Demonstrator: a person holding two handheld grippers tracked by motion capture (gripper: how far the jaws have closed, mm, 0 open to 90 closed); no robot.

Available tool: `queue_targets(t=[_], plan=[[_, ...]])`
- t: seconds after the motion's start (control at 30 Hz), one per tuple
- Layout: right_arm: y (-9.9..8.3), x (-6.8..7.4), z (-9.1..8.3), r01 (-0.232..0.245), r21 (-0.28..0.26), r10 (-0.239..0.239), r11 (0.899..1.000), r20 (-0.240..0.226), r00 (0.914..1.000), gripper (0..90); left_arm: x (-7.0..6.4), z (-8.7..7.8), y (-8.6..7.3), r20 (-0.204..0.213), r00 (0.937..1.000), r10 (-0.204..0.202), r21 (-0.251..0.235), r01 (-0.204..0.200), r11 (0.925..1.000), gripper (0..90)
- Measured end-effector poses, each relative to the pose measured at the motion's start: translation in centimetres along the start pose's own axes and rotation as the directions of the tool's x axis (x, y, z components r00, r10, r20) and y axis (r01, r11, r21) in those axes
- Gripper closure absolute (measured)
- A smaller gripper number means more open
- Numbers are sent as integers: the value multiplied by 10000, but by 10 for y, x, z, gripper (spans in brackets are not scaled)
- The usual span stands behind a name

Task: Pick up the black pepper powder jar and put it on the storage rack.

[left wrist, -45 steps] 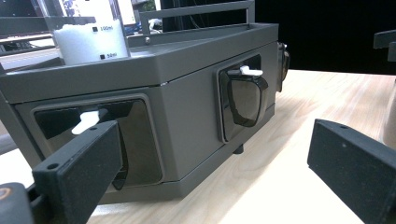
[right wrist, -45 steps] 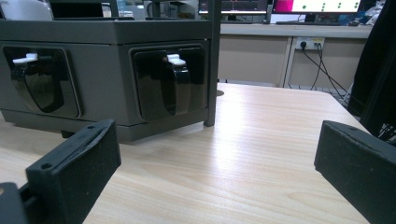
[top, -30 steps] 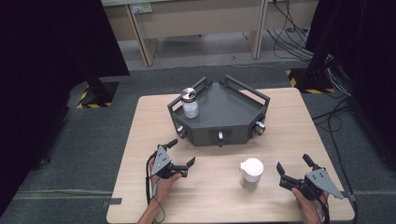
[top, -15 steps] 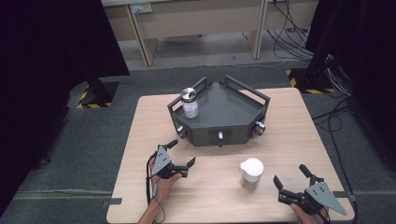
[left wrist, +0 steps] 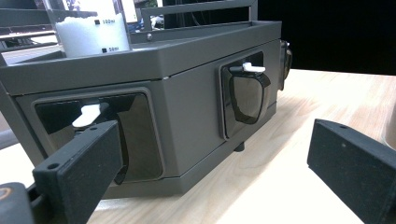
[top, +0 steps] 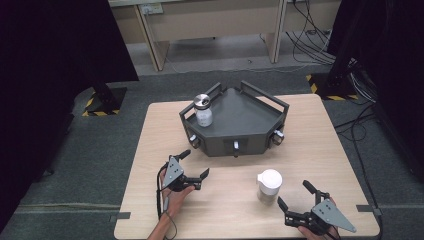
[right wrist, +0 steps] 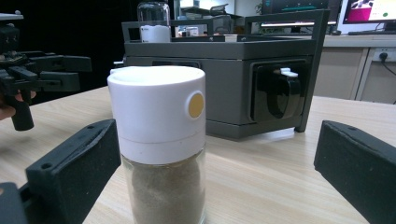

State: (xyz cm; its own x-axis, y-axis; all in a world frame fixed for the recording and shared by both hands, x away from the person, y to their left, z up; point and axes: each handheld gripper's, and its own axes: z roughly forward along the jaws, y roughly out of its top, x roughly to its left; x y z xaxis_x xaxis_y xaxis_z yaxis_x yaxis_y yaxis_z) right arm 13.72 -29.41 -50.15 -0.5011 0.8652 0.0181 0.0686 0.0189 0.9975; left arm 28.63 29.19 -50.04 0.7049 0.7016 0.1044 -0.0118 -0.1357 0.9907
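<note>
My right tool [top: 300, 202] sat near the tabletop's [top: 150, 150] front edge toward its right corner, jaws spread wide and holding nothing. The white-capped shaker jar [top: 269, 186] stood upright just ahead of it, toward the middle of the tabletop, apart from both jaws. Through the right gripper view the jar [right wrist: 159, 144] rose between the two black jaws but nearer the left one, its long axis vertical, brownish powder showing through the glass below the white cap with its small yellow button. I judged that a straight push forward, nudged a little to centre the jar, would have been what any grasp called for.

My left tool [top: 192, 167] rested near the front edge left of centre, jaws wide as well and empty, pointing at the grey three-sided rack [top: 260, 142] at the middle back of the tabletop. A glass bottle with a metal lid [top: 203, 110] stood upright on the rack's left corner, holding white powder. The jar lay clearly closer to my right hand than to my left, so I took it for the right tool's job.
</note>
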Motion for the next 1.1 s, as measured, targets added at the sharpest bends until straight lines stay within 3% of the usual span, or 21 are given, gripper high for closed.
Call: queue_targets(t=[1.1], plan=[[2, 11, 33, 366, 553, -341, 9978, -464, 9983, 20, -1, 2, -1, 44, 10000, 43, 83, -44, 10000, 24]])
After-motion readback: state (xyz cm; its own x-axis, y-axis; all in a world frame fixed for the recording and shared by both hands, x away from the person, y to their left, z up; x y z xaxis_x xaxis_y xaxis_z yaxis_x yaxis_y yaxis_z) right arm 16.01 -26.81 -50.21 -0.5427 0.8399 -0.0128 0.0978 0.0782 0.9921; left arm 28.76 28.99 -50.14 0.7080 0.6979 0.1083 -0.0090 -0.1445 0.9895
